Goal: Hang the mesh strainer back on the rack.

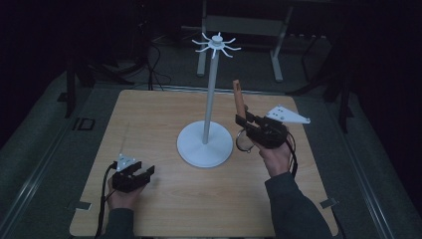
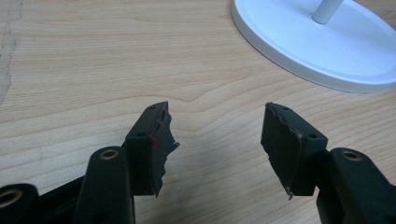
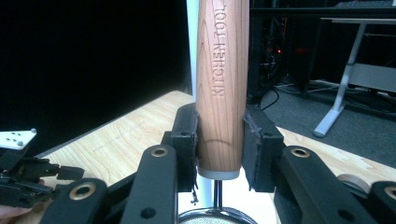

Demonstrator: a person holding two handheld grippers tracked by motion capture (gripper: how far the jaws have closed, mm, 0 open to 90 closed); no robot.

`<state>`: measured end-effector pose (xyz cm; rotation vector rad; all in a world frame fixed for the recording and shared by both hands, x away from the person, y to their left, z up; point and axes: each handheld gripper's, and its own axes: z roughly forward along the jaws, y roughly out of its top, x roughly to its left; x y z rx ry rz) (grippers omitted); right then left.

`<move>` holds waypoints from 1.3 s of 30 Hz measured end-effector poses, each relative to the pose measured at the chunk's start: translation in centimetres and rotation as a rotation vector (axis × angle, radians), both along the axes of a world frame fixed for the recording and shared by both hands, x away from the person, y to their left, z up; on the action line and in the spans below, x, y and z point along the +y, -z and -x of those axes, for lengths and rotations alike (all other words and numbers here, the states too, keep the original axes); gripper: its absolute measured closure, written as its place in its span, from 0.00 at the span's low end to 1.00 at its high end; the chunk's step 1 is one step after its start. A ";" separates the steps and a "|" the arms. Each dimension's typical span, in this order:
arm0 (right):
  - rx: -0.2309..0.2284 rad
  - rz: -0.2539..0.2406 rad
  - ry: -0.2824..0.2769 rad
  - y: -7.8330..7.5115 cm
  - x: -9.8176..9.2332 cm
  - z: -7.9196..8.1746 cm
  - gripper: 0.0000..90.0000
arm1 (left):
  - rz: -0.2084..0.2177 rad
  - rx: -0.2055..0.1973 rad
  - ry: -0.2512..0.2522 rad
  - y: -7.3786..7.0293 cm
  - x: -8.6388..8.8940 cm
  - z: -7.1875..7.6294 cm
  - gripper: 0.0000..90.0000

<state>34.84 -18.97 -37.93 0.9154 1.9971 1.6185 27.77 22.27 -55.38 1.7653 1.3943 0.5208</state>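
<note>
Right gripper view: right gripper (image 3: 219,140) clamped on a wooden-handled strainer (image 3: 221,70), handle upright, marked KITCHEN TOOL, mesh ring below | high view: strainer held just right of the white stand (image 1: 205,144) at mid-counter (image 1: 164,199) | left gripper (image 2: 217,140) wide apart, holding nothing, low over the counter, front-left of the stand

Above the jaws of the right gripper (image 3: 219,149), the wooden handle (image 3: 222,70) runs off the top edge, so its end is lost there. Below the jaws, the strainer's mesh bowl (image 3: 217,218) is cut by the bottom edge. Behind the handle, the white stand's pole (image 3: 191,46) is mostly hidden. The room beyond the table (image 1: 149,114) is too dark to read.
</note>
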 end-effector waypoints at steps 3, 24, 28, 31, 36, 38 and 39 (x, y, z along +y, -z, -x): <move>-0.005 -0.003 -0.004 -0.3 0.0 0.0 0.77 | 0.001 0.001 0.001 0.0 0.0 0.0 0.47; -0.042 -0.007 -0.019 -1.8 0.4 0.1 0.77 | -0.002 -0.002 0.000 0.0 0.1 0.0 0.47; -0.048 -0.011 -0.019 -2.0 0.4 0.1 0.77 | -0.001 -0.002 -0.001 0.0 0.0 0.0 0.47; -0.051 -0.016 -0.019 -2.2 0.4 0.1 0.77 | -0.001 -0.002 -0.001 0.0 0.0 0.0 0.47; -0.057 -0.022 -0.019 -2.5 0.3 0.1 0.77 | -0.002 -0.002 -0.002 0.0 0.0 0.0 0.47; -0.059 -0.023 -0.018 -2.6 0.3 0.1 0.77 | -0.002 -0.002 -0.001 0.0 0.0 0.0 0.47; -0.058 -0.023 -0.018 -2.6 0.3 0.1 0.77 | -0.002 -0.002 -0.001 0.0 0.0 0.0 0.47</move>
